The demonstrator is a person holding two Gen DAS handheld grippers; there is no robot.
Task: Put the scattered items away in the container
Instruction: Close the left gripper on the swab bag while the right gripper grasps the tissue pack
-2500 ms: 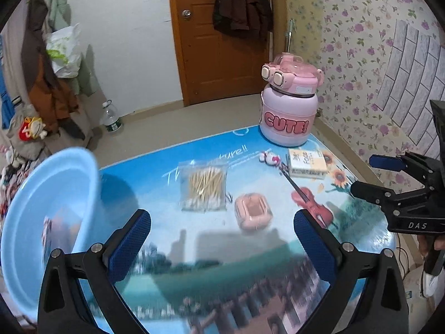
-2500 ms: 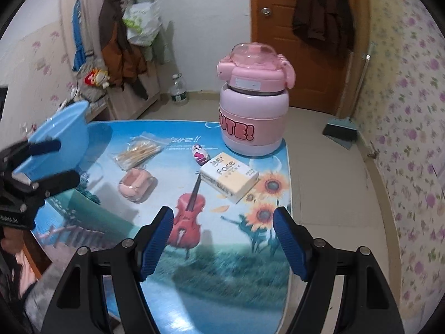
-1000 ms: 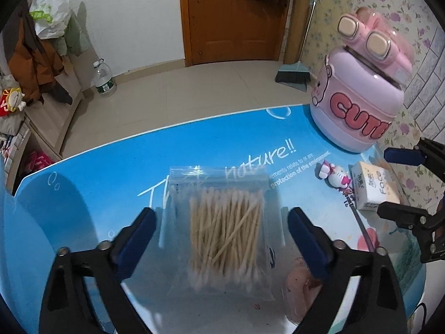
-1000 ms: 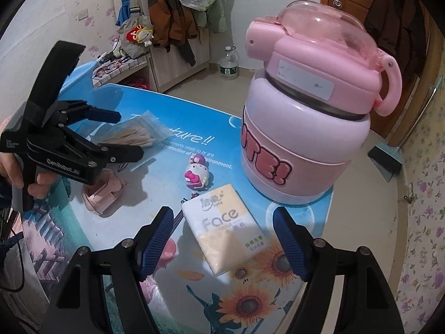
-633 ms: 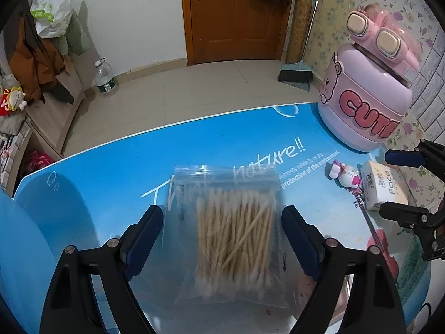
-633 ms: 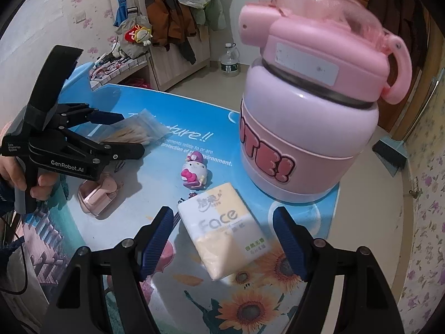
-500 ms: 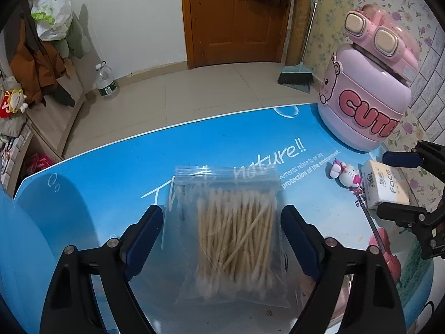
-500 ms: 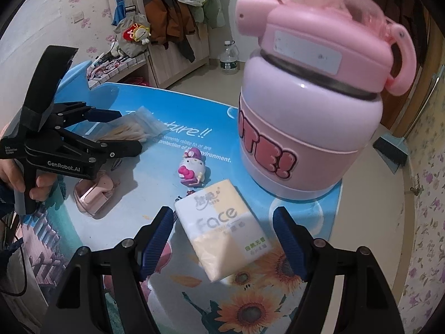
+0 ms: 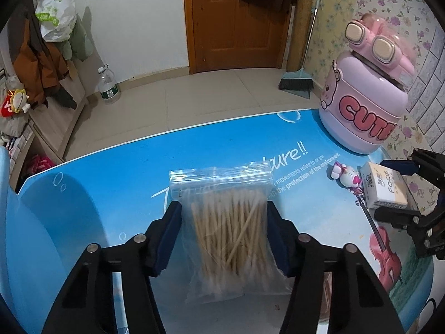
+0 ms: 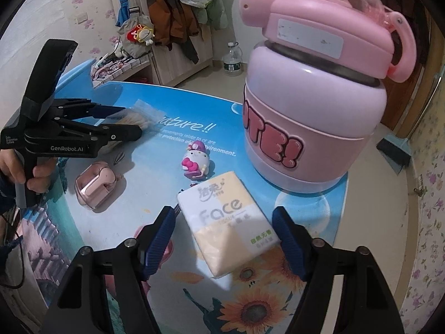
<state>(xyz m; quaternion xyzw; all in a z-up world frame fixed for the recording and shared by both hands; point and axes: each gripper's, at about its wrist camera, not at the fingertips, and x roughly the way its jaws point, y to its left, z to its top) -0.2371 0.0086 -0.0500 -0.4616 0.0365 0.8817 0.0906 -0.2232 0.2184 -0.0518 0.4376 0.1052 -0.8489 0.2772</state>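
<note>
A clear zip bag of cotton swabs (image 9: 226,222) lies on the blue table mat. My left gripper (image 9: 224,231) has closed in on it, its blue pads touching both sides of the bag. My right gripper (image 10: 224,236) is open and straddles a yellow and white tissue pack (image 10: 228,222), which also shows in the left wrist view (image 9: 385,188). A small cat figurine (image 10: 196,161) and a pink earbud case (image 10: 96,183) lie nearby. The light blue basin (image 9: 5,222) stands at the table's left edge.
A big pink jug marked CUTE (image 10: 319,105) stands at the table's far right corner, just behind the tissue pack. The left gripper and the hand holding it (image 10: 55,139) fill the left of the right wrist view. The table's far edge (image 9: 194,129) drops to the floor.
My left gripper's fingers have closed from wide open onto the swab bag. My right gripper has moved slightly closer over the tissue pack and stays open.
</note>
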